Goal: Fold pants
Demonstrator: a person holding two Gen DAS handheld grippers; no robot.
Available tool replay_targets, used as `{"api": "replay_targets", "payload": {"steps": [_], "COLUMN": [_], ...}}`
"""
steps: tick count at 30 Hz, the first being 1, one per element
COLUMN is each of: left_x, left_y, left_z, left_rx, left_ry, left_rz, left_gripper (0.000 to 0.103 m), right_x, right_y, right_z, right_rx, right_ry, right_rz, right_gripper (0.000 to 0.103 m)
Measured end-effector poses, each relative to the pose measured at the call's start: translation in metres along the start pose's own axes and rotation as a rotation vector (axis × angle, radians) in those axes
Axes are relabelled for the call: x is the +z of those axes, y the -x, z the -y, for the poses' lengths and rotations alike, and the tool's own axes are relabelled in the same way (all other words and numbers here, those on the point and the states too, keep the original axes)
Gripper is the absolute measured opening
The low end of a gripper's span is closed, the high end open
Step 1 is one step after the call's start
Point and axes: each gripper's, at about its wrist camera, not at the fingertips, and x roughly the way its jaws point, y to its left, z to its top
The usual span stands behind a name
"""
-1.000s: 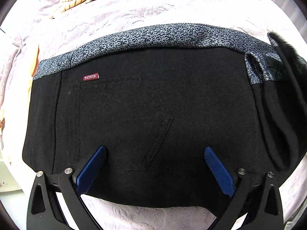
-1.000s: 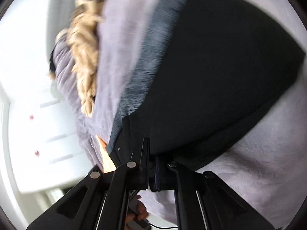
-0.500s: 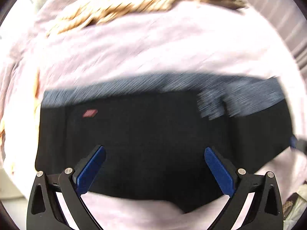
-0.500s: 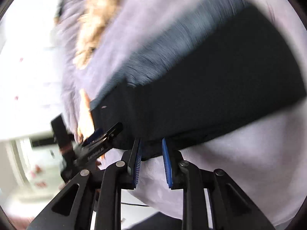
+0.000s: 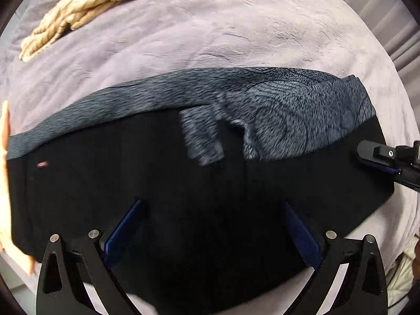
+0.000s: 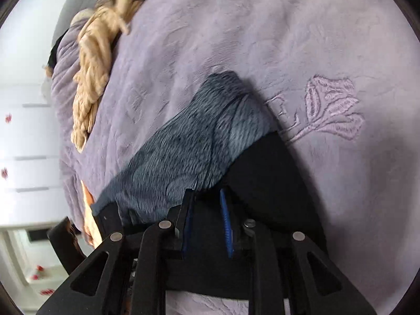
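At the left of the left wrist view a small red label (image 5: 42,164) sits on the black pants (image 5: 183,197), which lie folded across the lilac blanket (image 5: 210,34). A beige knitted garment (image 5: 86,2) lies well beyond them at the far left. The left gripper (image 5: 214,225) hangs over the pants' near edge with its blue pads spread wide and nothing between them; the cloth is below it, not gripped. The grey patterned waistband (image 5: 288,110) runs along the far edge and bunches toward the right. At the right end the right gripper (image 5: 378,160) reaches onto the pants.

In the right wrist view, the right gripper (image 6: 207,210) has black cloth in the narrow gap between its pads, which are closing. Whether they press it cannot be told. An embroidered flower (image 6: 333,105) shows on the blanket at the right.

A second ago the right gripper was clamped shut on the pants' edge, and the pants filled more of the left view.
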Motion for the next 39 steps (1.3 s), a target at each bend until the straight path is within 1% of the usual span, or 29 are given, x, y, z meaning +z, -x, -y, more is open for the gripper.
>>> {"api": "replay_targets", "payload": {"steps": [1,2,5,6,9,10,13,14,15,17,18,20,21,23,24,25,27,28,31,35,37,39], "left_x": [-0.006,-0.010,-0.022,-0.025,-0.033,-0.037,-0.047,-0.051,-0.054,-0.060,-0.066,-0.068,-0.056,-0.058,-0.060,-0.061,-0.066,-0.068,-0.080,-0.094,-0.102,-0.109], "left_y": [0.007,0.012,0.027,0.030,0.034,0.036,0.040,0.042,0.044,0.049,0.050,0.054,0.046,0.048,0.049,0.049,0.050,0.051,0.051,0.057,0.058,0.057], "left_z": [-0.007,-0.013,-0.030,-0.036,-0.054,-0.063,-0.079,-0.087,-0.092,-0.102,-0.102,-0.108,-0.117,-0.125,-0.128,-0.131,-0.135,-0.119,-0.125,-0.134,-0.141,-0.147], "left_rx": [-0.017,-0.017,0.016,0.028,0.065,0.069,0.086,0.093,0.093,0.081,0.078,0.071,0.066,0.051,0.045,0.039,0.021,0.013,-0.004,-0.001,-0.003,0.003], "left_ry": [0.009,0.016,0.036,0.044,0.072,0.085,0.102,0.110,0.116,0.129,0.132,0.134,0.133,0.129,0.124,0.118,0.107,0.103,0.084,0.078,0.094,0.113], "left_rz": [-0.001,-0.005,0.000,-0.001,-0.024,-0.027,-0.040,-0.042,-0.040,-0.040,-0.039,-0.033,-0.032,-0.027,-0.024,-0.022,-0.023,-0.025,-0.027,-0.019,-0.020,-0.024], "left_gripper": [0.103,0.103,0.103,0.103,0.103,0.103,0.103,0.103,0.103,0.103,0.103,0.103,0.103,0.103,0.103,0.103,0.103,0.103,0.103,0.103,0.103,0.103], "right_x": [-0.007,-0.014,-0.034,-0.047,-0.063,-0.064,-0.084,-0.091,-0.095,-0.102,-0.106,-0.117,-0.121,-0.129,-0.133,-0.137,-0.148,-0.154,-0.170,-0.191,-0.196,-0.198], "right_y": [0.001,0.001,0.002,0.006,-0.004,-0.012,-0.055,-0.063,-0.063,-0.060,-0.059,-0.055,-0.052,-0.046,-0.044,-0.041,-0.036,-0.034,-0.036,-0.041,-0.045,-0.044], "right_z": [-0.005,-0.013,-0.049,-0.060,-0.092,-0.100,-0.111,-0.114,-0.123,-0.137,-0.141,-0.152,-0.156,-0.156,-0.156,-0.156,-0.156,-0.157,-0.159,-0.157,-0.158,-0.166], "right_rx": [-0.009,-0.024,-0.092,-0.099,-0.126,-0.131,-0.137,-0.170,-0.192,-0.163,-0.162,-0.209,-0.217,-0.205,-0.208,-0.215,-0.236,-0.245,-0.250,-0.254,-0.278,-0.336], "right_ry": [0.019,0.050,0.187,0.223,0.308,0.318,0.306,0.312,0.328,0.363,0.371,0.425,0.437,0.411,0.395,0.385,0.378,0.369,0.318,0.252,0.268,0.319], "right_rz": [-0.022,-0.036,-0.034,-0.026,-0.015,-0.027,-0.124,-0.116,-0.095,-0.120,-0.133,-0.133,-0.136,-0.143,-0.140,-0.133,-0.120,-0.116,-0.122,-0.151,-0.186,-0.187], "right_gripper": [0.022,0.022,0.026,0.028,0.028,0.028,0.028,0.028,0.028,0.028,0.028,0.029,0.031,0.031,0.033,0.038,0.044,0.047,0.050,0.054,0.054,0.054]}}
